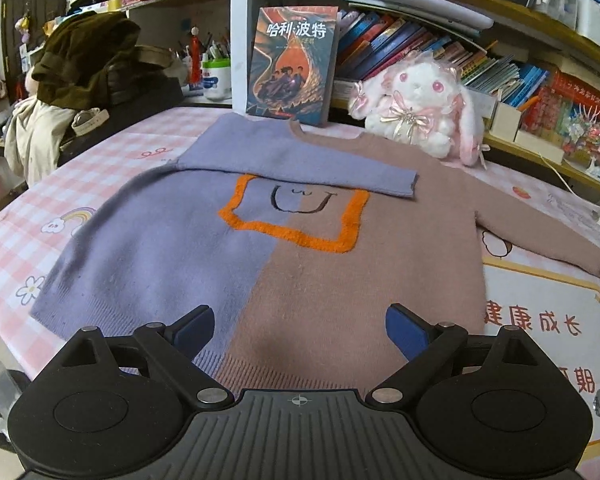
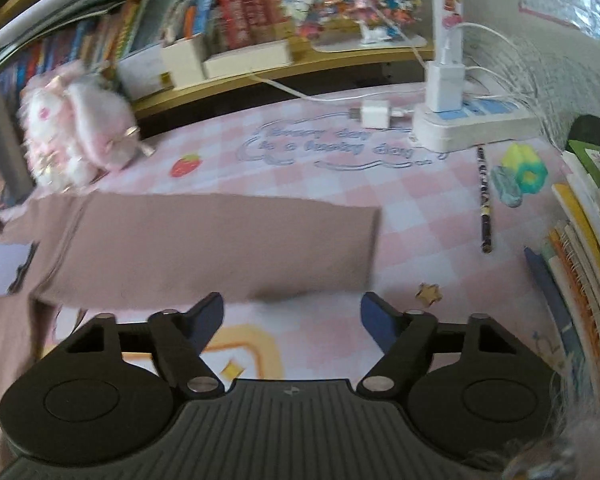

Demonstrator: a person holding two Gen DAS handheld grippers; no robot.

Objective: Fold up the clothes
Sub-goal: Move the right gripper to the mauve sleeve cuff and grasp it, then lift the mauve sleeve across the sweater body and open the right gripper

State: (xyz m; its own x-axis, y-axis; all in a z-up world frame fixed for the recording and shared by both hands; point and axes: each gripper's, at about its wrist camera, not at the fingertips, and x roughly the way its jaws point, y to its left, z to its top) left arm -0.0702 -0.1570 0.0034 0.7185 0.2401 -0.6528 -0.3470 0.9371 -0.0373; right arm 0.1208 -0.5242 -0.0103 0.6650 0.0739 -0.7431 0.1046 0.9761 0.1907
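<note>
Straight ahead of my right gripper (image 2: 292, 314), just past its blue fingers (image 2: 206, 314), the brown sleeve (image 2: 220, 244) stretches flat across the pink checked desk (image 2: 420, 208). Its long axis runs crosswise to my line of sight, from the shoulder on my left to the cuff (image 2: 374, 240) a little right of centre. Both right fingers stand spread apart with nothing between them, and the sleeve's near edge lies just beyond their tips. This view is blurred, so I cannot tell whether the tips are touching the cloth or the desk.

My left gripper (image 1: 300, 332) is also released and empty. It hangs over the hem of the sweater (image 1: 260, 264), which lies spread face up on the desk, purple half to my left, brown half to my right. The purple sleeve (image 1: 300, 164) is already folded across the chest, above the orange square. The brown one is not yet folded.

I judge the right gripper far nearer that sleeve. The cuff sits forward and slightly right of my right fingers, so the next grasp would want a short reach that way, then a carry leftward over the body. A pencil (image 2: 483, 200) lies well clear to the right.
</note>
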